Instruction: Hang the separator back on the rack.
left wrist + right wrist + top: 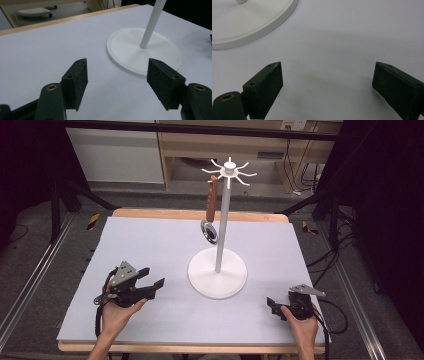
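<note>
Left tool (156, 286) open, right tool (270, 303) seemingly open

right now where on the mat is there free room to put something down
Most of the grey mat is bare: the far left stretch beyond the left gripper, the near strip between that gripper and the right gripper, and the far right corner past the white stand. Tightest is the middle, by the stand's round base and under the hanging ladle.

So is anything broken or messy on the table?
Nothing stands out. The white stand is upright on the mat, and a spoon with a brown handle hangs neatly from one hook. Nothing looks spilled or broken.
</note>
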`<control>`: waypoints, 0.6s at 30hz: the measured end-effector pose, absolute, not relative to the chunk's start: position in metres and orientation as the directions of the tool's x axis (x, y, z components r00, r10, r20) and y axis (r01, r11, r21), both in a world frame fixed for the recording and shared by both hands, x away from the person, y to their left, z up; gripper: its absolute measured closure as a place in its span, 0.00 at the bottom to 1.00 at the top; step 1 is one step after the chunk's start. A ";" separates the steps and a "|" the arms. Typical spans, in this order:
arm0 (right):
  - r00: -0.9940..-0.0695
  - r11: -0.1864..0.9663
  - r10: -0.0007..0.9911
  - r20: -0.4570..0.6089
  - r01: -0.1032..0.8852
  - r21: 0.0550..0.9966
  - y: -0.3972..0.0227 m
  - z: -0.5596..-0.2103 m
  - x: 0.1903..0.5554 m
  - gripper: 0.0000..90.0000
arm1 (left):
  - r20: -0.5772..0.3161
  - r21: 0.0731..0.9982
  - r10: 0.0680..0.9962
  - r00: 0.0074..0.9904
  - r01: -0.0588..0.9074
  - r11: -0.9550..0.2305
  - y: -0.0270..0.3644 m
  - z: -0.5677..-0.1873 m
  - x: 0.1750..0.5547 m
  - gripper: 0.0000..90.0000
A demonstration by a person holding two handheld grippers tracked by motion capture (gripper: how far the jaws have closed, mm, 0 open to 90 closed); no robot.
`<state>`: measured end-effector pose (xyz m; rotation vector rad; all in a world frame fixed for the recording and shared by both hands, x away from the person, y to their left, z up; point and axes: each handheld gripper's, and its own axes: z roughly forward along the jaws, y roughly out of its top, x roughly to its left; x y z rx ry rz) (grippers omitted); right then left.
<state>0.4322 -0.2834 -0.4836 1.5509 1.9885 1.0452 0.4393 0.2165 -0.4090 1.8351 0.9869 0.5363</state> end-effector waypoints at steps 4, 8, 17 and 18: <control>-0.299 0.106 0.946 0.122 0.643 0.758 -0.285 -0.484 0.432 0.11 | -0.033 0.877 0.831 0.555 0.415 -0.242 0.226 -0.417 0.440 0.36; -0.302 0.111 0.946 0.115 0.640 0.761 -0.285 -0.484 0.432 0.10 | -0.034 0.872 0.847 0.531 0.431 -0.235 0.237 -0.425 0.440 0.35; -0.297 0.136 0.951 0.084 0.648 0.749 -0.286 -0.486 0.433 0.09 | -0.018 0.852 0.889 0.457 0.472 -0.226 0.264 -0.441 0.444 0.35; -0.297 0.136 0.951 0.084 0.648 0.749 -0.286 -0.486 0.433 0.09 | -0.018 0.852 0.889 0.457 0.472 -0.226 0.264 -0.441 0.444 0.35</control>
